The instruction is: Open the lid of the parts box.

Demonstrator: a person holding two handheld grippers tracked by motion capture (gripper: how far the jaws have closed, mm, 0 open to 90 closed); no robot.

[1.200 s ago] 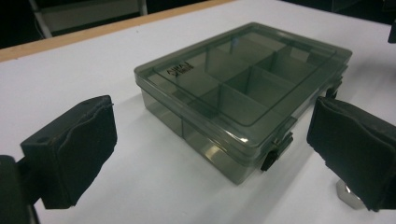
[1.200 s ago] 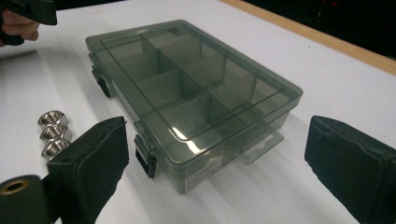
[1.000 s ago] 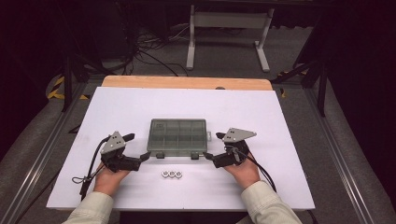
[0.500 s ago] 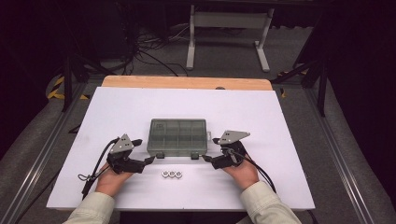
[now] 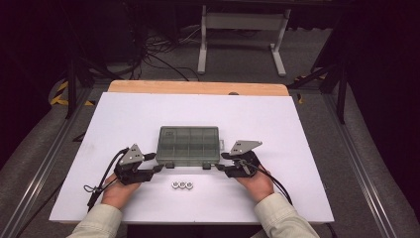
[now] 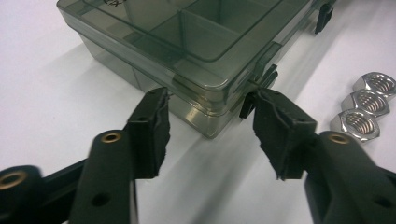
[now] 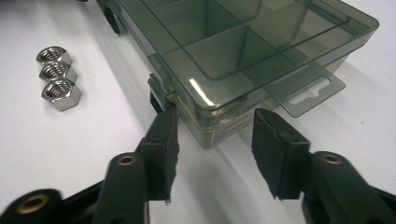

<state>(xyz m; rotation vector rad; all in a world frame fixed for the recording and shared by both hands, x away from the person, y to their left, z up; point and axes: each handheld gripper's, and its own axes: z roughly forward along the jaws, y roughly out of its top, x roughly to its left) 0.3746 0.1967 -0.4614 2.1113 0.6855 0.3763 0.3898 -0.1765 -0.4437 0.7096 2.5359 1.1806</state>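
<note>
High view: the smoky compartment box (image 5: pixel 188 145) lay lid-closed on the white table (image 5: pixel 297 129), with the left gripper (image 5: pixel 157 168) at its near left corner and the right gripper (image 5: pixel 221 167) at its near right corner, and three hex nuts (image 5: pixel 182 185) in a row just in front of the box, between the two sets of fingertips. That view was too small to show contact. Left gripper view: the box corner (image 6: pixel 205 100) sat between the fingers (image 6: pixel 149 122), one pad on or nearly on the black latch (image 6: pixel 256 91), the other just short of the side wall; the jaws had just been closing, half spread around the corner, no firm pinch visible. Nuts (image 6: pixel 364 105) lay outside the latch-side finger. Right gripper view: the opposite corner (image 7: pixel 210 126) was likewise straddled, one finger (image 7: pixel 163 140) at a latch, the other clear of the wall below the hang tab (image 7: pixel 308 91); these jaws had also just been closing. Both hands (image 5: pixel 119 191) rested low on the table, forearms entering from the near edge, grippers angled inward and roughly level.
</note>
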